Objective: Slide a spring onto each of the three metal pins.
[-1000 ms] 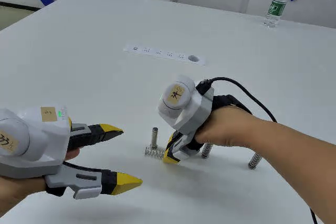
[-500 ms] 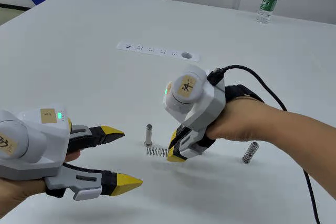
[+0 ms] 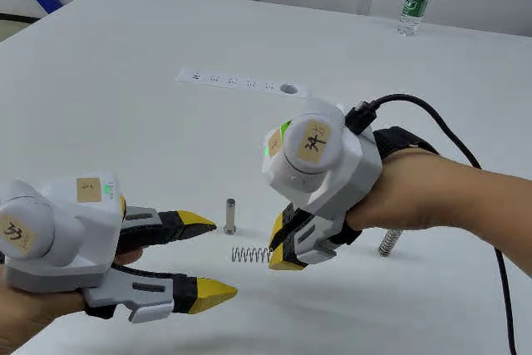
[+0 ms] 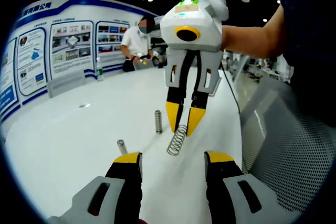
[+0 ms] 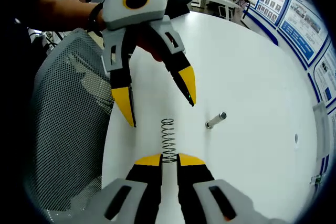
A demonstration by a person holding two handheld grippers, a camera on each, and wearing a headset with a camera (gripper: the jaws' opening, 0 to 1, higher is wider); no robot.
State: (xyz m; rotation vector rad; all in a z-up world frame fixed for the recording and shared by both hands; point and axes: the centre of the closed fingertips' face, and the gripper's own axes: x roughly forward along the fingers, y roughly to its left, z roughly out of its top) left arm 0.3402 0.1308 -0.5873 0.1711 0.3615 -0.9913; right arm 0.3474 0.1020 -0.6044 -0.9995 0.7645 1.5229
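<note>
The desk (image 3: pixel 108 97) lies bare across the upper left of the head view, up to the power strip (image 3: pixel 241 85). At lower centre the pin (image 3: pixel 230 215) stands in a narrow gap, with the left gripper (image 3: pixel 223 258) near on its left and the right gripper (image 3: pixel 279 257) with its spring (image 3: pixel 249 253) close on its right.

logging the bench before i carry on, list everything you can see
table: one, white, under everything
power strip: one, white, mid table beyond the grippers
water bottle: one, clear with green label, far edge
bare pin: one, metal, upright between the grippers
loose spring: one, metal, near the bare pin, one end in the right gripper's jaws
sprung pin: one seen, metal, upright by the right arm
mesh chair: one, grey, beside the table
cable: one, black, from the right gripper
left gripper: white, black and yellow jaws, near left, open
right gripper: same colours, centre, shut on the loose spring
</note>
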